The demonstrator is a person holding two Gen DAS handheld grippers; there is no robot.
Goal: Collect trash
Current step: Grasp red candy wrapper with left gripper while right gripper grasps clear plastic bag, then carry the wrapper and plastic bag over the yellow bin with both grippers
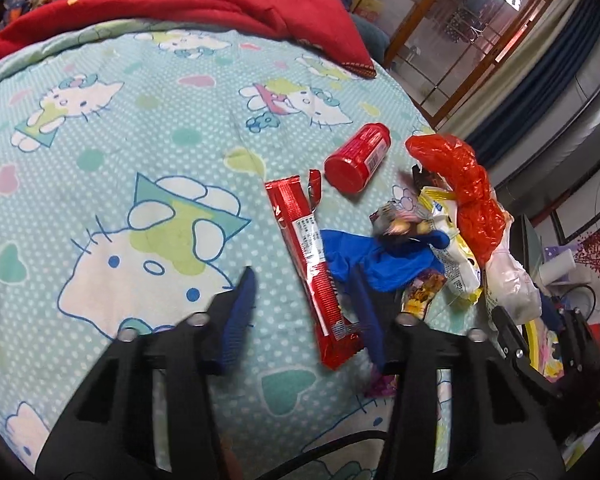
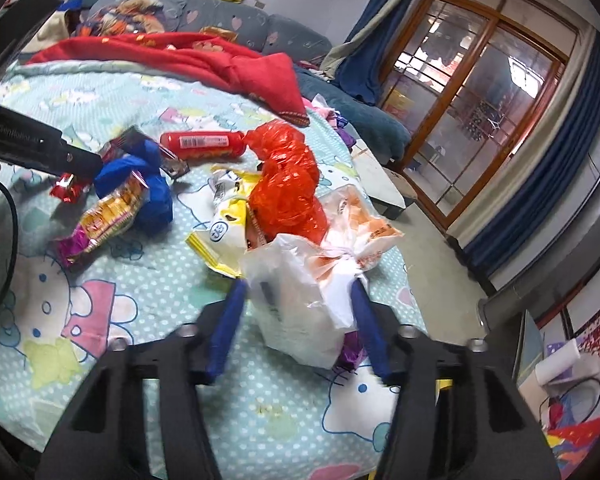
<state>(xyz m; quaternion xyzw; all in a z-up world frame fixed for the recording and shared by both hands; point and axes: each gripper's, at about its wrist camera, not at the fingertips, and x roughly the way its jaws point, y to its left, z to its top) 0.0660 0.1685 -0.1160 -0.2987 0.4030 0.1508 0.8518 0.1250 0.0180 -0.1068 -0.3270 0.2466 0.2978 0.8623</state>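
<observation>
L gripper (image 1: 303, 276) hangs over the bed sheet (image 1: 119, 140), jaws apart. A long red wrapper (image 1: 312, 264) lies flat betw the 2 blue pads (image 1: 239, 312). There's a clear gap on the wrapper's left side, and on the right the pad sits just beside its lower end. Not clamped.

R gripper (image 2: 295, 292) is at the bed's near right edge. A white plastic bag (image 2: 300, 312) fills the space betw its 2 fingers (image 2: 227, 324). The left finger tip meets the bag's edge and the right finger is partly hidden behind the bag. Can't tell if the pads are squeezing it or just alongside.

The rest of the trash is piled twd the bed's right edge:
- An orange-red plastic bag (image 2: 287, 184) is crumpled and lies on a yellow-white snack pouch (image 2: 227, 236), touching the white bag's top.
- A blue bag (image 2: 147, 184) sits just beside a yellow-pink snack wrapper (image 2: 103, 216).
- 1 red bottle (image 2: 201, 143) lies on its side beyond them, its end against the orange-red bag.

A red blanket (image 2: 203, 60) is bunched along the bed's far edge.
</observation>
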